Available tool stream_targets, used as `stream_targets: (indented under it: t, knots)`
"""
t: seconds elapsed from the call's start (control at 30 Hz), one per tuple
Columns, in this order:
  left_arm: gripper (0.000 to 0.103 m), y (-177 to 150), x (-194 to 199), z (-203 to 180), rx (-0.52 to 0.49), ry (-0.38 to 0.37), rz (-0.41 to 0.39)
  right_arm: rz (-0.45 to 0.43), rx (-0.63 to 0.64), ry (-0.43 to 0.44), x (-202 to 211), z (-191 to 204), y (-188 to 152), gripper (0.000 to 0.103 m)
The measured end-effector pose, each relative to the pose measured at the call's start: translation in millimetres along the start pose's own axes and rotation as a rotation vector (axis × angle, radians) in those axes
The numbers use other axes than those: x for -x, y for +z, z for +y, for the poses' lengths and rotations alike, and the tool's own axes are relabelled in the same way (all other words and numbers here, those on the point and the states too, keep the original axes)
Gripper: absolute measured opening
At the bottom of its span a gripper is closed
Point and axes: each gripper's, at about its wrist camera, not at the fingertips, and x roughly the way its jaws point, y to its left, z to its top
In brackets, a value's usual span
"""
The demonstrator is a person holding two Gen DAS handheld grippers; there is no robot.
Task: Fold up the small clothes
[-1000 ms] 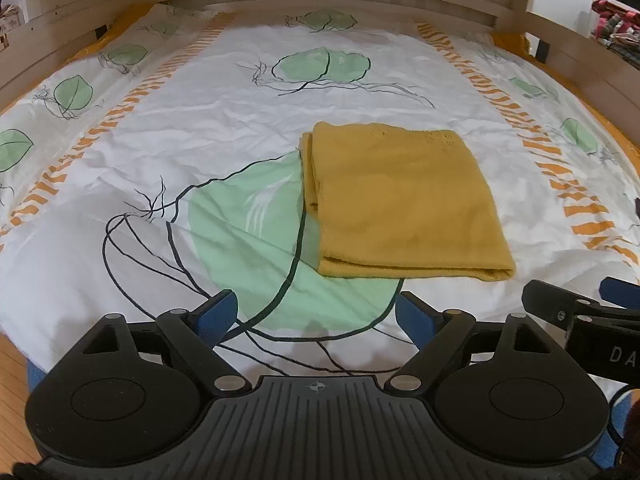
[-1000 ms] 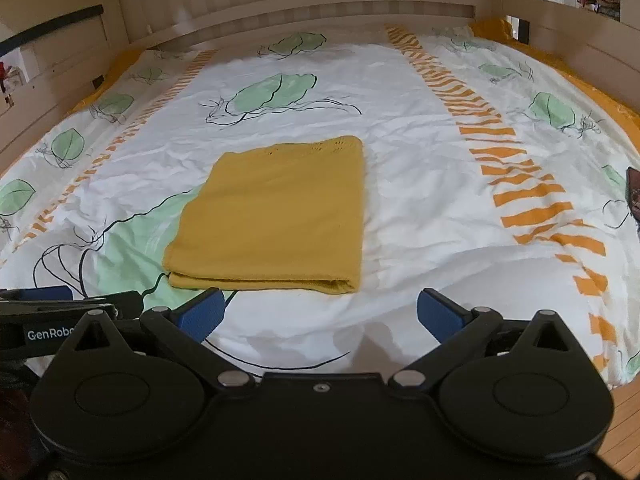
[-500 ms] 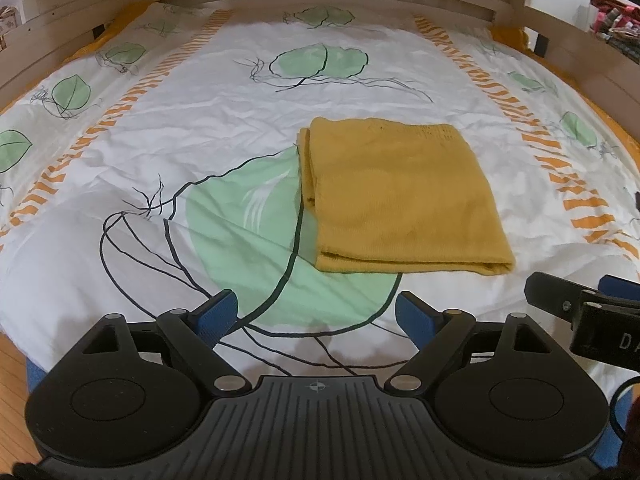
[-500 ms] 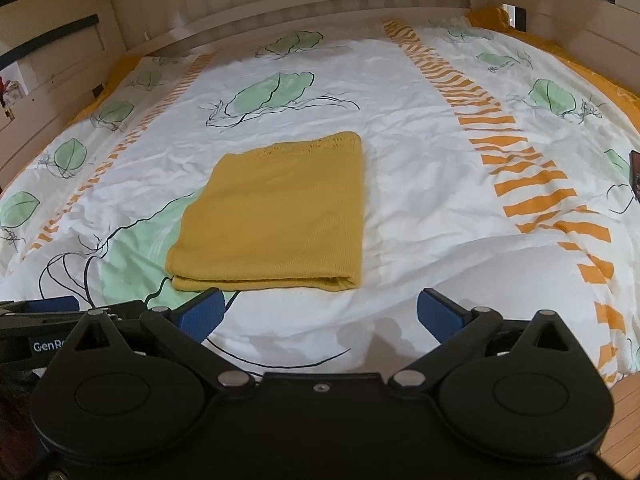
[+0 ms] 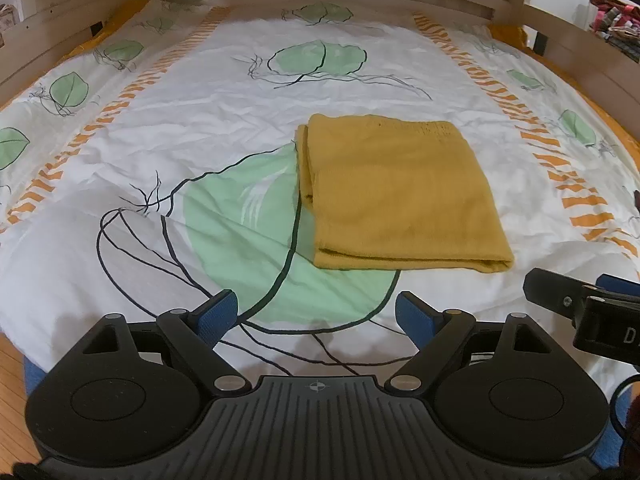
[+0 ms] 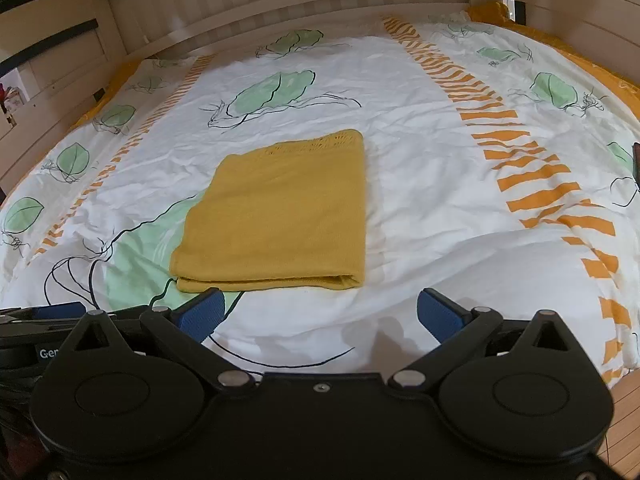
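Nothing has shifted in the last second: the yellow garment point(image 5: 400, 196) lies folded on the bed point(image 5: 200, 128). Left gripper point(image 5: 316, 314) and right gripper point(image 6: 318, 314) hang released, empty. Fold appears complete.

the folded cloth point(image 5: 404, 196) was plain mustard yellow. the bedcover point(image 5: 208, 128) was white, printed with pale green leaves outlined in black and bands of orange dashes. the bed frame point(image 6: 280, 4) was pale wood. the gripper pads point(image 6: 200, 314) were blue on black arms.

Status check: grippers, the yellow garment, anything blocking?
Left gripper open, empty. Right gripper open, empty. Yellow garment folded flat on the quilt, untouched. Nothing in the way.
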Motion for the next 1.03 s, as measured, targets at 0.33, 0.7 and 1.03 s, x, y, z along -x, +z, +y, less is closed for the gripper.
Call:
stream_targets:
  t: [0.33, 0.7, 1.03]
  knots:
    - [0.086, 0, -1, -3, 0.003, -0.004, 0.010, 0.013, 0.001, 0.004, -3, 2, 0, 0.102]
    - [0.086, 0, -3, -5, 0.002, -0.012, 0.015, 0.014, 0.001, 0.002, -3, 3, 0, 0.102]
    - [0.086, 0, -6, -5, -0.003, -0.011, 0.016, 0.041, 0.009, 0.002, -13, 3, 5, 0.102]
